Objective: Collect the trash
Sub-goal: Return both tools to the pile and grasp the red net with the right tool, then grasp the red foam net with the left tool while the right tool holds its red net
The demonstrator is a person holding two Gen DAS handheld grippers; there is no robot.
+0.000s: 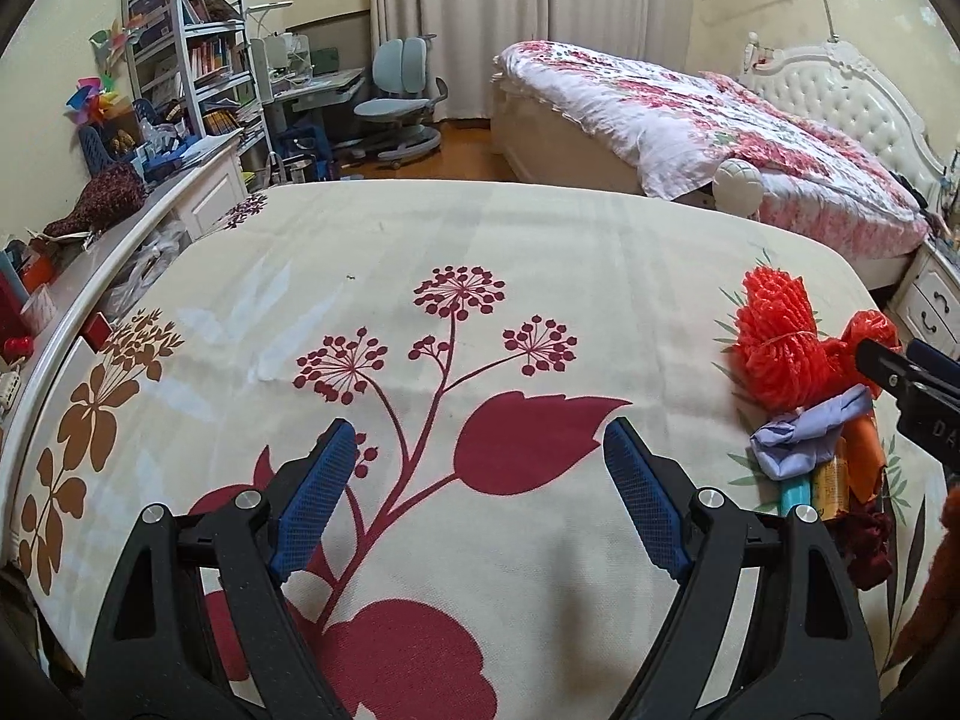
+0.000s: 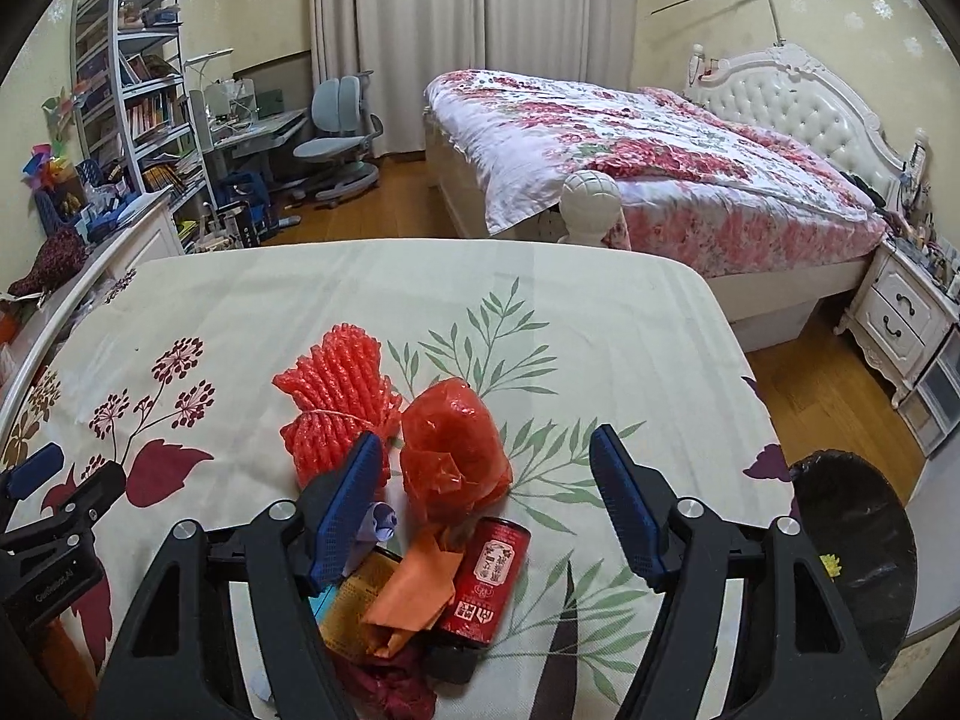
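A pile of trash lies on the floral tablecloth (image 2: 600,312): red foam netting (image 2: 336,396), a crumpled red plastic bag (image 2: 450,456), a red can (image 2: 486,576) on its side, orange paper (image 2: 414,594), a lilac wad (image 2: 378,522) and a yellow packet (image 2: 354,606). My right gripper (image 2: 486,480) is open and empty, just above the pile. My left gripper (image 1: 480,462) is open and empty over bare cloth (image 1: 420,228), left of the pile. In the left wrist view the netting (image 1: 774,342) and lilac wad (image 1: 804,438) lie at the right, beside the right gripper's fingertips (image 1: 876,360).
A black-lined bin (image 2: 852,540) stands on the floor past the table's right edge. A white sideboard (image 1: 120,228) with clutter runs along the left. A bed (image 2: 660,168), a nightstand (image 2: 900,312), shelves (image 2: 132,90) and a desk chair (image 2: 336,138) lie beyond.
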